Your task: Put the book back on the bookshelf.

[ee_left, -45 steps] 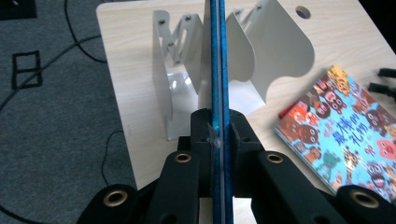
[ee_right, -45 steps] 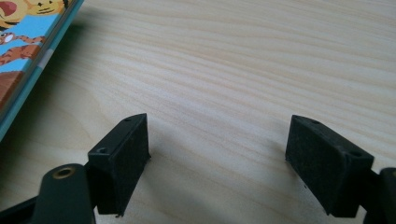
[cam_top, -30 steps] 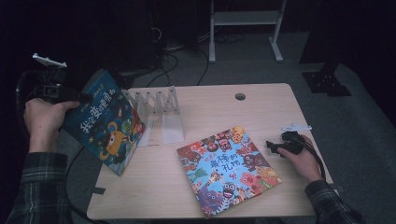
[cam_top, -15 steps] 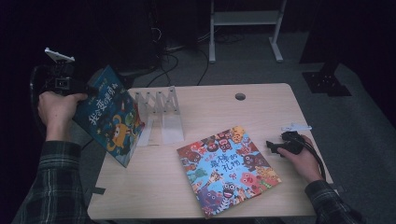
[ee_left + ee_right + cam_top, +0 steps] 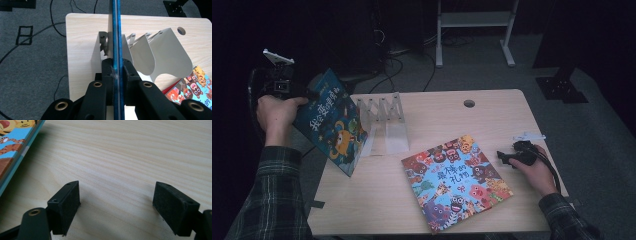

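Blue book carried edge-on toward the white rack

The blue picture book, thin and glossy, hangs over the table's far-left corner, pinched at its edge by the left gripper, probably to slot between the curved sheet-metal dividers of the book rack. The right gripper rests gaping on pale woodgrain, just right of the flat colourful book.

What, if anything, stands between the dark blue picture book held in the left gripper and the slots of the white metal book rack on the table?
Nothing visible does. The left gripper is shut on the dark blue picture book, edge-on above the white metal book rack. Its dividers stand apart with open slots, and the colourful second book lies flat to the side.
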A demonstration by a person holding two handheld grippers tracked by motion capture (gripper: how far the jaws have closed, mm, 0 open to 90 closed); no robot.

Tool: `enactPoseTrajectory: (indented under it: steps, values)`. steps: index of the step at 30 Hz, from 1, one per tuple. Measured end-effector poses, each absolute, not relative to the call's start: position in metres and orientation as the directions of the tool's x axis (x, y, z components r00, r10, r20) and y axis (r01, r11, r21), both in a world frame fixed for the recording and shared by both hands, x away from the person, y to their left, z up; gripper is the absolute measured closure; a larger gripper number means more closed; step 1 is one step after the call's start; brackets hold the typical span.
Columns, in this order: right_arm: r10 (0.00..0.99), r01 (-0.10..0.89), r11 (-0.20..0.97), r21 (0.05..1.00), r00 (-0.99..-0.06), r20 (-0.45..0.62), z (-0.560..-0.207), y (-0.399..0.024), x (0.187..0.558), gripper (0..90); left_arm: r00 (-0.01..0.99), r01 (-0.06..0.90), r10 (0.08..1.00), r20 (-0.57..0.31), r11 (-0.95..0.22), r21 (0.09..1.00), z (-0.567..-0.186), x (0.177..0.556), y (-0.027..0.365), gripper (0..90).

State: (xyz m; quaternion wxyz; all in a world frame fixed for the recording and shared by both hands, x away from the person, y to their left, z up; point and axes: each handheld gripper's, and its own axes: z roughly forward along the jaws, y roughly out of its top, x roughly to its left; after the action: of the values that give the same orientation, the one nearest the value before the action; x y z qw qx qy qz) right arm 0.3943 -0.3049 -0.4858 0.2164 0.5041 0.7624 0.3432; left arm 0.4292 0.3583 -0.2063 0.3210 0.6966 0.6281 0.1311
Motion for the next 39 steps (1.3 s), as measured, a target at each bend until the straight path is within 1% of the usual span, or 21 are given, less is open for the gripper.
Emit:
enactPoseTrajectory:
  steps: [4, 6, 14, 24, 30, 39]
  values:
    - [0.917, 0.620, 0.256, 0.742, -0.398, 0.016, -0.486, -0.305, 0.394, 20.3, 0.168, 0.781, 0.962, -0.217, 0.004, 0.624, -0.206, 0.428, 0.360, 80.6]
    - [0.917, 0.620, 0.256, 0.742, -0.398, 0.016, -0.486, -0.305, 0.394, 20.3, 0.172, 0.780, 0.965, -0.196, -0.012, 0.625, -0.206, 0.428, 0.361, 78.6]
    - [0.917, 0.619, 0.257, 0.742, -0.399, 0.015, -0.486, -0.305, 0.394, 20.3, 0.175, 0.773, 0.966, -0.190, -0.015, 0.635, -0.204, 0.427, 0.361, 75.1]
    - [0.917, 0.619, 0.256, 0.742, -0.399, 0.016, -0.486, -0.305, 0.394, 20.3, 0.168, 0.749, 0.974, -0.150, -0.027, 0.662, -0.194, 0.426, 0.360, 73.9]
    - [0.916, 0.619, 0.258, 0.742, -0.400, 0.015, -0.486, -0.305, 0.394, 20.3, 0.167, 0.747, 0.980, -0.109, -0.053, 0.663, -0.190, 0.426, 0.357, 73.5]
    - [0.916, 0.618, 0.258, 0.743, -0.400, 0.015, -0.486, -0.305, 0.394, 20.3, 0.169, 0.727, 0.980, -0.100, -0.056, 0.684, -0.183, 0.424, 0.356, 72.1]
